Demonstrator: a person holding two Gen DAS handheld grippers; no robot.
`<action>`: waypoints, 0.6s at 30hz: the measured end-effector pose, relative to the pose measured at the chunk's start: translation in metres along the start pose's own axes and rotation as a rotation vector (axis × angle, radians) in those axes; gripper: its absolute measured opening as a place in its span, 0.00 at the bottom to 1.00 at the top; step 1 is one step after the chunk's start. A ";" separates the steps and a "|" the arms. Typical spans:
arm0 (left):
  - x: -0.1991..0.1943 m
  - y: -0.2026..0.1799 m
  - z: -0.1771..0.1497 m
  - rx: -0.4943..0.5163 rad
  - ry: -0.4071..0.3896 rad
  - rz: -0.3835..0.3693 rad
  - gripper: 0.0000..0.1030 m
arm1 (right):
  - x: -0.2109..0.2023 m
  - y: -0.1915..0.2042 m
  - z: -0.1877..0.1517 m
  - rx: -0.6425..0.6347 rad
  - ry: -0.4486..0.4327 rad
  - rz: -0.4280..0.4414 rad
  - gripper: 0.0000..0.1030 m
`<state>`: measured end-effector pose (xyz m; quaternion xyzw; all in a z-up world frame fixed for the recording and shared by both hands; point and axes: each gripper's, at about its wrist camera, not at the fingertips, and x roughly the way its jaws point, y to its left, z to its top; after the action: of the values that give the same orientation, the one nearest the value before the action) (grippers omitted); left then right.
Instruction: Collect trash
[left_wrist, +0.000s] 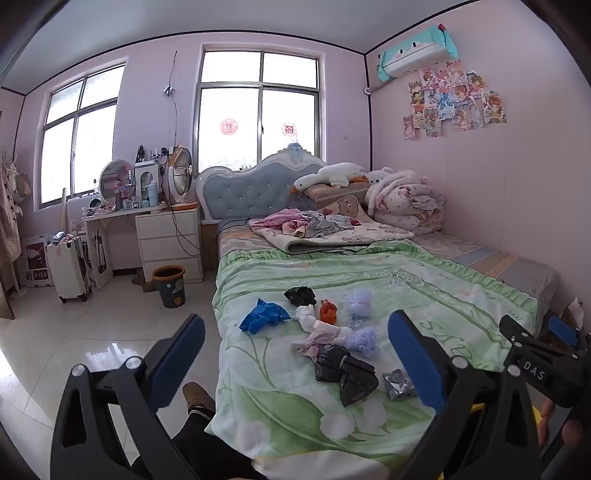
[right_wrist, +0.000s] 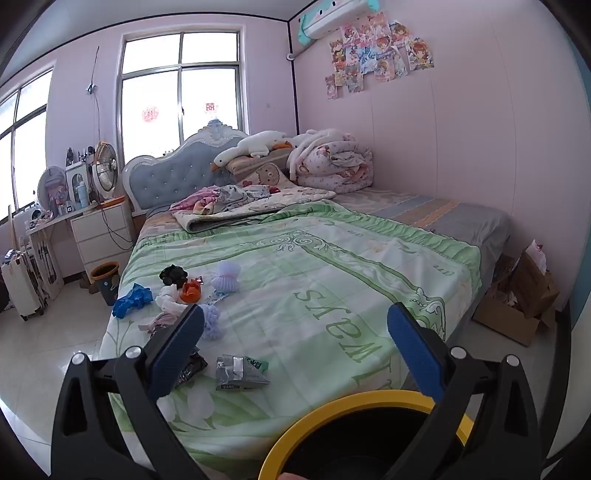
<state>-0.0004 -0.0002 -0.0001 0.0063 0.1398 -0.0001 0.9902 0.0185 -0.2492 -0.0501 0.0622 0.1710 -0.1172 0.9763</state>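
Observation:
Several pieces of trash lie on the green bedspread (left_wrist: 424, 280): a blue glove (left_wrist: 264, 315), black crumpled bags (left_wrist: 345, 371), an orange wrapper (left_wrist: 328, 312), white and pink tissues (left_wrist: 317, 330), purple mesh balls (left_wrist: 362, 341) and a silver foil packet (left_wrist: 398, 384), also in the right wrist view (right_wrist: 238, 371). My left gripper (left_wrist: 295, 363) is open and empty above the bed's near end. My right gripper (right_wrist: 295, 354) is open and empty over a bin with a yellow rim (right_wrist: 354, 404), and shows at the right of the left wrist view (left_wrist: 537, 343).
An orange-rimmed wastebasket (left_wrist: 170, 286) stands on the tiled floor left of the bed, by white drawers (left_wrist: 170, 240) and a suitcase (left_wrist: 70, 271). Folded bedding and plush toys (left_wrist: 369, 199) fill the bed's head. A cardboard box (right_wrist: 517, 302) sits by the right wall.

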 end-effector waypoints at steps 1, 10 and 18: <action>0.000 0.000 0.000 0.000 0.002 0.001 0.93 | 0.000 0.000 0.000 0.000 -0.001 0.000 0.93; 0.002 -0.002 -0.003 -0.005 0.013 -0.005 0.93 | 0.000 0.001 0.000 -0.002 0.001 -0.004 0.93; 0.001 -0.001 -0.002 -0.006 0.013 -0.007 0.93 | 0.000 -0.001 0.000 0.000 0.003 -0.004 0.93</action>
<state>0.0001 -0.0016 -0.0021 0.0030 0.1464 -0.0031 0.9892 0.0183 -0.2500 -0.0502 0.0621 0.1727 -0.1190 0.9758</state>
